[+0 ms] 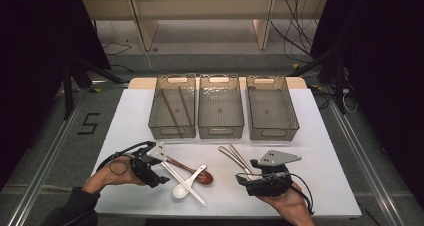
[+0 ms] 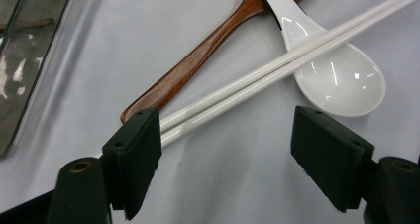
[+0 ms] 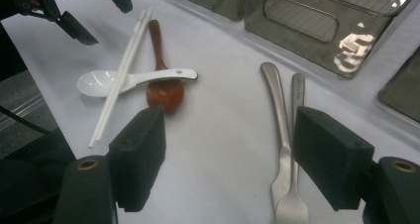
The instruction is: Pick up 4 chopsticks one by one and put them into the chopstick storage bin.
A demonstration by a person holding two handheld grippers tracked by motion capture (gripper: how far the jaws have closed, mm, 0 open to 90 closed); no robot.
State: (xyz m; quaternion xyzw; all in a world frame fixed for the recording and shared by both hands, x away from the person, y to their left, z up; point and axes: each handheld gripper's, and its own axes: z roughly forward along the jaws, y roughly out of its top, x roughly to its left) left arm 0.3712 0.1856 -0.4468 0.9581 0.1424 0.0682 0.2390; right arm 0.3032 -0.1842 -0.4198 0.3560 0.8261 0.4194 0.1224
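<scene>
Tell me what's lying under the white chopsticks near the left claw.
The white chopsticks cross over the white spoon, which overlaps the wooden spoon. The strips of the white spoon beneath the chopsticks are covered.

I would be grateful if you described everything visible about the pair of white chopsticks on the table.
The white chopsticks are two slim, glossy sticks, plastic or ceramic by their look, lying side by side and flat on the white table. They cross over the white spoon and pass beside the wooden spoon. Their near ends lie by one pad of the open left tool, whether touching it is unclear.
</scene>
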